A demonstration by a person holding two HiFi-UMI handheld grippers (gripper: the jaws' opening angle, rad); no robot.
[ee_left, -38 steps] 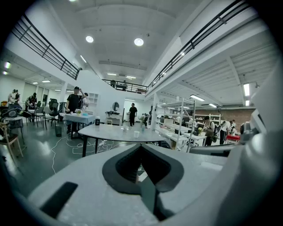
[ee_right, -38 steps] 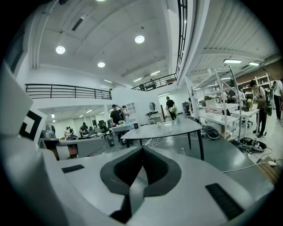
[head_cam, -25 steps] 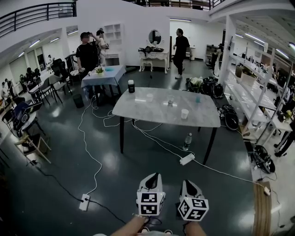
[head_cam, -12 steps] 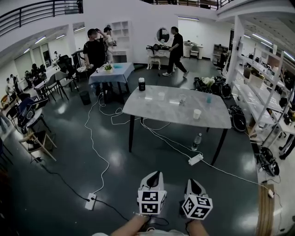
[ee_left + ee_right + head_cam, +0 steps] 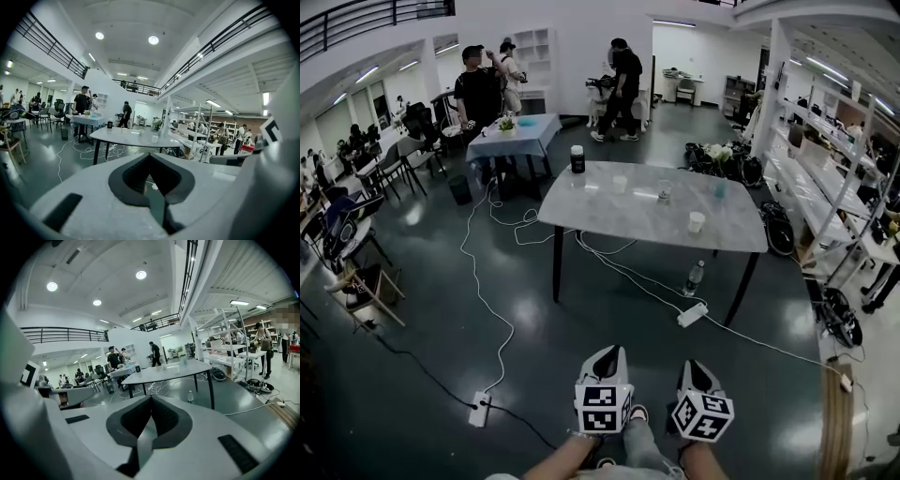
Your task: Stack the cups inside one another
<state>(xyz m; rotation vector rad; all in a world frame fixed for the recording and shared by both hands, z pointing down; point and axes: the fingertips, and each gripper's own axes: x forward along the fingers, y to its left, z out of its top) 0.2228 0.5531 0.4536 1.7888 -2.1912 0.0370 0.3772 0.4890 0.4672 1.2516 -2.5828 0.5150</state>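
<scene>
1. Hands: left gripper (image 5: 612, 356) and right gripper (image 5: 696, 367) have their fingers (image 5: 133, 176) closed tip to tip with nothing held; both are over the floor (image 5: 441, 319), well apart from the counter (image 5: 609, 214)
2. Four cups stand separately on the counter: white cup (image 5: 696, 222), pale cup (image 5: 620, 184), clear cup (image 5: 664, 190), bluish cup (image 5: 718, 188); none nested
3. Judgement: stacking not begun; the approach and every nesting are left

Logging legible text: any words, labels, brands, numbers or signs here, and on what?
No text can be read.
Cubes on the left gripper and right gripper: black-and-white square patterns, no letters.
Dark canister on the table, bottle on the floor: labels too small to read.
</scene>
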